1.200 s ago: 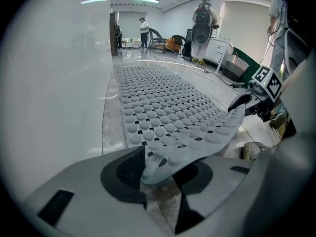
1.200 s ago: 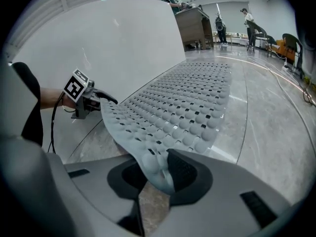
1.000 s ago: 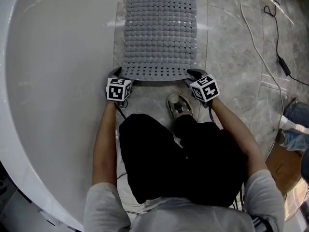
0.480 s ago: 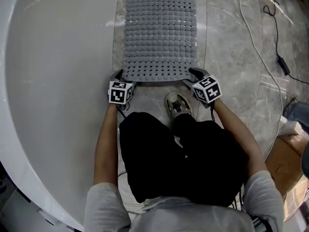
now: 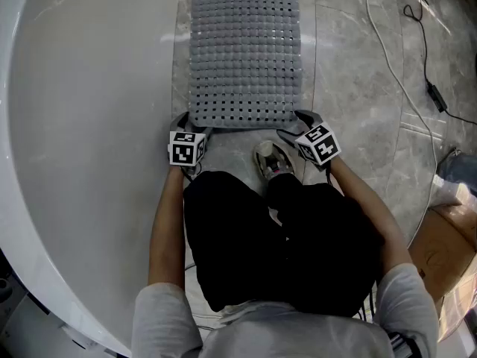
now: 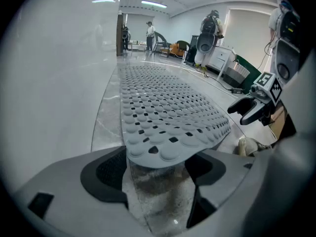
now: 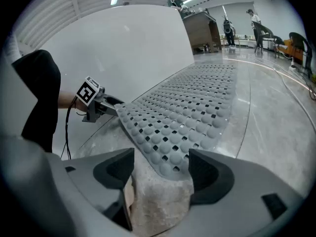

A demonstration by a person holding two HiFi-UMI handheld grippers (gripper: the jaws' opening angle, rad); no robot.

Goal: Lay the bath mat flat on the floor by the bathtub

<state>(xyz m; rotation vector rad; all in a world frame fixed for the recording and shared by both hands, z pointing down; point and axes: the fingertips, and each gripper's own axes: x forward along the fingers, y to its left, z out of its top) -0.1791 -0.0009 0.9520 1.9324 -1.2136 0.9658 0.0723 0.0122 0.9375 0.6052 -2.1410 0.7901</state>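
Grey bath mat (image 5: 246, 51) flat beside bathtub (image 5: 89, 140), left tongs (image 5: 191, 124) released, right tongs (image 5: 292, 124) opening, corners between both

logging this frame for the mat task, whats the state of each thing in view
bath mat: spread out on the floor along the bathtub, near corners between the grippers' jaws
left gripper: jaws open, mat corner between them, not pressed
right gripper: jaws opening, mat corner between them, not pressed
black cable: lying loose on the floor, away from the mat
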